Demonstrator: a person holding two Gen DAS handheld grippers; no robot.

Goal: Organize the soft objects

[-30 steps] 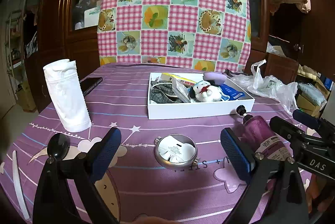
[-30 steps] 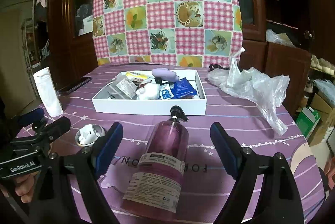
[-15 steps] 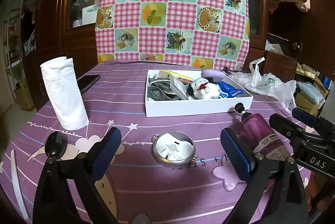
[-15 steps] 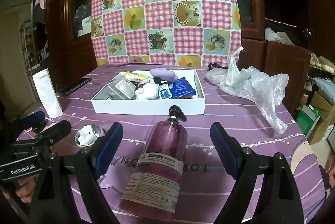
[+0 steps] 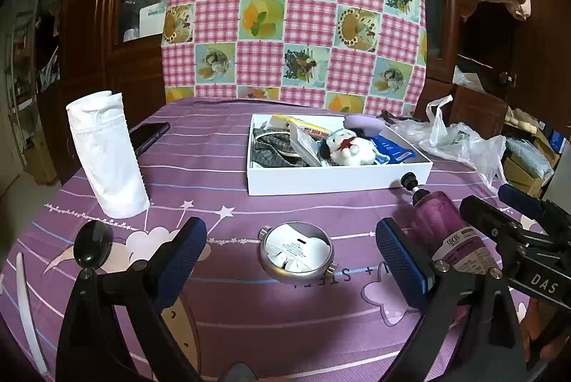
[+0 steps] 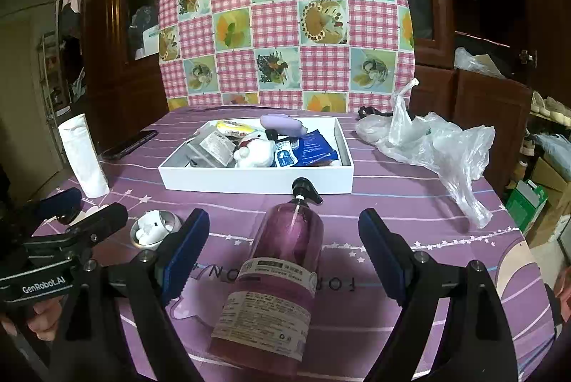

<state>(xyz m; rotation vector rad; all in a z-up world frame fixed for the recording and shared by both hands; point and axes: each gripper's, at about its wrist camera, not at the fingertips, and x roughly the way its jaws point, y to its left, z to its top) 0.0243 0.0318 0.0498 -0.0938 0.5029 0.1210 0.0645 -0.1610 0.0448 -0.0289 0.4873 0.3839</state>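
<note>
Plush toy (image 5: 348, 148) sits in the white box (image 5: 335, 182) on the tabletop (image 5: 228, 164) | left tongs (image 5: 291, 251) and right tongs (image 6: 283, 248) both spread wide, gripping nothing | sorting may be starting or finished; can't tell | writing: "GenRobot.AI", "DAS"
</note>
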